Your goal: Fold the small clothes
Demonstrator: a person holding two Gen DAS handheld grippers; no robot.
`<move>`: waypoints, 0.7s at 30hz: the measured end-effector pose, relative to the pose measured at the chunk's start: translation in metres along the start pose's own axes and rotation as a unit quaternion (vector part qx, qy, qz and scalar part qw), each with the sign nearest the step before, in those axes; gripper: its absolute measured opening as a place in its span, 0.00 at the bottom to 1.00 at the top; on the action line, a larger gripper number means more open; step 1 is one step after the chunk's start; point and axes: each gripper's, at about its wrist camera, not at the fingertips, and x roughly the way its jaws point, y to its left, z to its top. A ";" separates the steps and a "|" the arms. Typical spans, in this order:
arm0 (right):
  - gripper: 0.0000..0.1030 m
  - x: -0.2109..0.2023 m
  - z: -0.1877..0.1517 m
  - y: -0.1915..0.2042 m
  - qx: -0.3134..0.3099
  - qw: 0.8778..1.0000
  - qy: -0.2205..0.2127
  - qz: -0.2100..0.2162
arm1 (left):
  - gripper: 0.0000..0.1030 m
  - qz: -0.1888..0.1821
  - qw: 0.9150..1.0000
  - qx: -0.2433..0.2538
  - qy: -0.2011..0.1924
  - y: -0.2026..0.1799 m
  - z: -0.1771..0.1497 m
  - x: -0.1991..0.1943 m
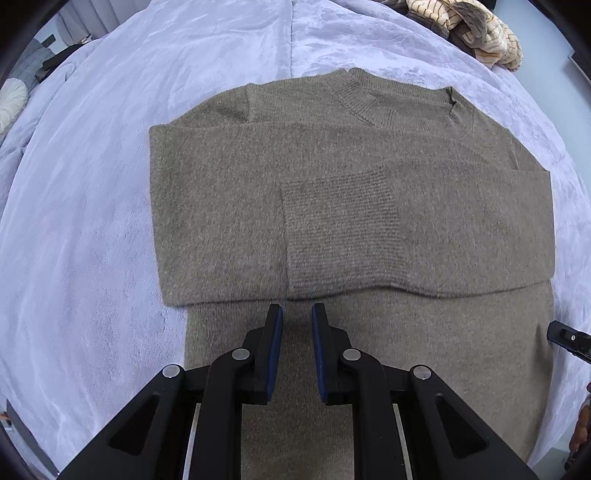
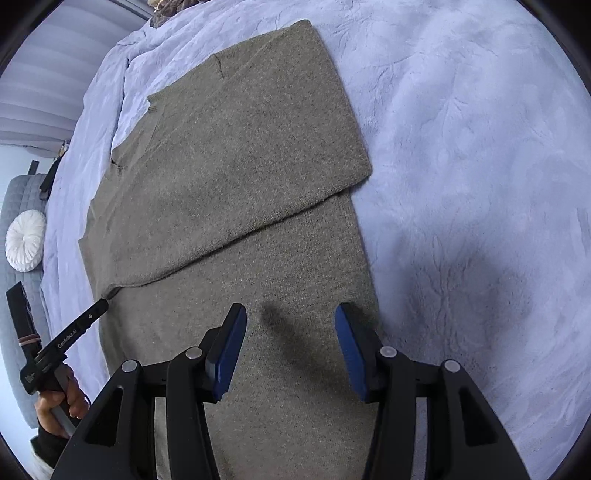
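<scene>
A grey-brown knitted sweater [image 1: 332, 206] lies flat on a pale lilac blanket [image 1: 92, 221], both sleeves folded across the chest, neckline at the far end. My left gripper [image 1: 297, 314] is open with a narrow gap, empty, over the sweater's lower body just short of the folded sleeves. In the right wrist view the same sweater [image 2: 236, 177] runs away from me. My right gripper [image 2: 290, 314] is open wide and empty above the sweater's lower part near its right edge. The left gripper [image 2: 101, 306] shows at the sweater's left edge, held by a hand.
A crumpled cream and brown striped garment [image 1: 476, 29] lies at the blanket's far right corner. A round white cushion [image 2: 26, 240] sits on a grey quilted seat [image 2: 14, 332] beside the bed. The blanket [image 2: 480, 184] spreads wide to the right of the sweater.
</scene>
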 end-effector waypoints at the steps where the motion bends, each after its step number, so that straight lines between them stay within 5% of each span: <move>1: 0.53 0.001 0.001 0.001 0.001 1.000 0.000 0.001 | 0.17 0.002 1.000 0.001 0.002 -0.002 0.000 0.000; 6: 0.54 -0.003 -0.002 0.004 0.001 1.000 -0.004 0.000 | 0.21 0.008 1.000 -0.002 0.009 -0.004 -0.006 0.000; 7: 0.60 -0.004 -0.002 0.007 -0.005 1.000 -0.007 -0.006 | 0.33 0.007 1.000 -0.004 0.010 -0.005 -0.007 0.000; 8: 0.62 -0.006 -0.002 0.008 -0.009 1.000 -0.010 -0.009 | 0.76 0.009 1.000 -0.008 0.006 -0.005 -0.009 -0.002; 9: 0.62 -0.007 -0.003 0.011 -0.016 1.000 -0.013 -0.013 | 0.98 0.014 1.000 -0.012 -0.008 -0.005 -0.010 -0.006; 11: 0.62 -0.008 -0.003 0.016 -0.028 0.999 -0.014 -0.017 | 0.99 0.018 0.999 -0.007 -0.032 -0.008 -0.013 -0.014; 19: 0.62 -0.007 -0.006 0.025 -0.038 0.999 -0.012 -0.012 | 0.99 0.023 0.999 0.013 -0.024 -0.025 -0.018 -0.013; 20: 0.64 -0.008 -0.006 0.026 -0.039 0.999 -0.014 -0.012 | 0.99 0.023 0.999 0.014 -0.024 -0.028 -0.020 -0.014; 21: 0.79 -0.009 -0.007 0.028 -0.044 0.999 -0.017 -0.013 | 0.99 0.025 0.999 0.014 -0.023 -0.029 -0.021 -0.014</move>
